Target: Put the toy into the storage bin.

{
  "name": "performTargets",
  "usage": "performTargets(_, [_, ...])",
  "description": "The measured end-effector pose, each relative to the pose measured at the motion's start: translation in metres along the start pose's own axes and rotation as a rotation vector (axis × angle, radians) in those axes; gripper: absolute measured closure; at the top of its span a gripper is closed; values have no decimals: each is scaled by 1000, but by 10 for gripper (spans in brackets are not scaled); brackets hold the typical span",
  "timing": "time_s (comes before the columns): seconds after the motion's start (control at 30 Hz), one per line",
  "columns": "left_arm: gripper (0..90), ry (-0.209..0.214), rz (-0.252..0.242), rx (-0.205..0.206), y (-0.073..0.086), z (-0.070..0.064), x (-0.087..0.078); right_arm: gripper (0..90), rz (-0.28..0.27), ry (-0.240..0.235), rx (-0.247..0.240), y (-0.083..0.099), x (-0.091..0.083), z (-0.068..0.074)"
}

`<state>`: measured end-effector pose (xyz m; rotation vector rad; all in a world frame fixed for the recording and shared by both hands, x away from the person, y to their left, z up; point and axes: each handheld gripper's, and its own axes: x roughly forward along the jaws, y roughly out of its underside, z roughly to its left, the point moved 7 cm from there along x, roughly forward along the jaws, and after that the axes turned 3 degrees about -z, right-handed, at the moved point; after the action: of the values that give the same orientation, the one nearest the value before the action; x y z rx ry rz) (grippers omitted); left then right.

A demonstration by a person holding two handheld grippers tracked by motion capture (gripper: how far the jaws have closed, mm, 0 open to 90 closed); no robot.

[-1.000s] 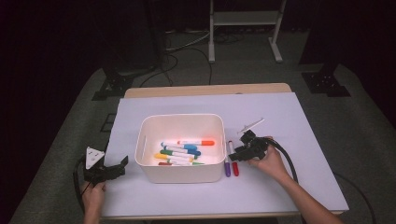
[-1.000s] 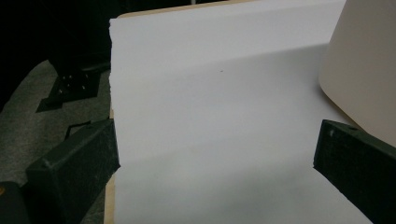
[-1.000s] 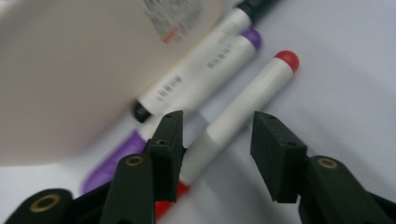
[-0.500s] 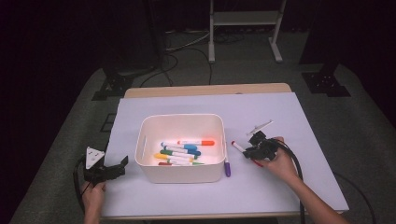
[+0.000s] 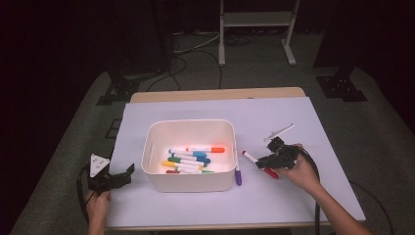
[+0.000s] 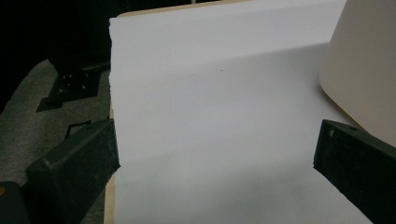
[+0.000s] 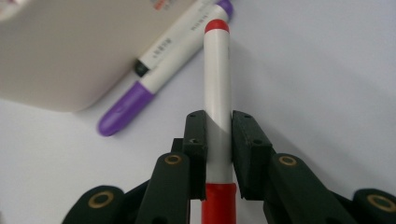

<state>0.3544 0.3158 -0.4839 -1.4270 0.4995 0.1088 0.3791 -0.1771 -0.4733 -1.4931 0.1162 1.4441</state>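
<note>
Several markers already lie in the white bin (image 5: 188,147). Your right gripper (image 7: 218,140) has its jaws clamped on the red marker (image 7: 217,93), lifted right of the bin. The purple marker (image 5: 237,171) waits beside the bin's right wall. Your left gripper (image 5: 117,178) rests wide open and empty, near left.

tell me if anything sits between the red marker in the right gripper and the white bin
Only the purple marker, which lies on the table against the white bin wall nearest the right hand-held gripper. That gripper is shut on the red marker, which looks raised off the table, so passing above it and over the rim seems open.
</note>
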Motion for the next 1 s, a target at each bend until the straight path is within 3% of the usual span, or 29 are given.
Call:
performTargets(0.27, [0,0,4,-1,0,0,0,757,-54,-85,12,-10,-37,15])
performTargets(0.5, [0,1,4,-1,0,0,0,756,-77,-108,-10,-23,-63,27])
performTargets(0.77, [0,2,4,-3,0,0,0,757,-94,-132,-48,-44,-84,41])
performTargets(1.0, [0,4,2,-4,0,0,0,756,-100,-174,-88,-64,-92,59])
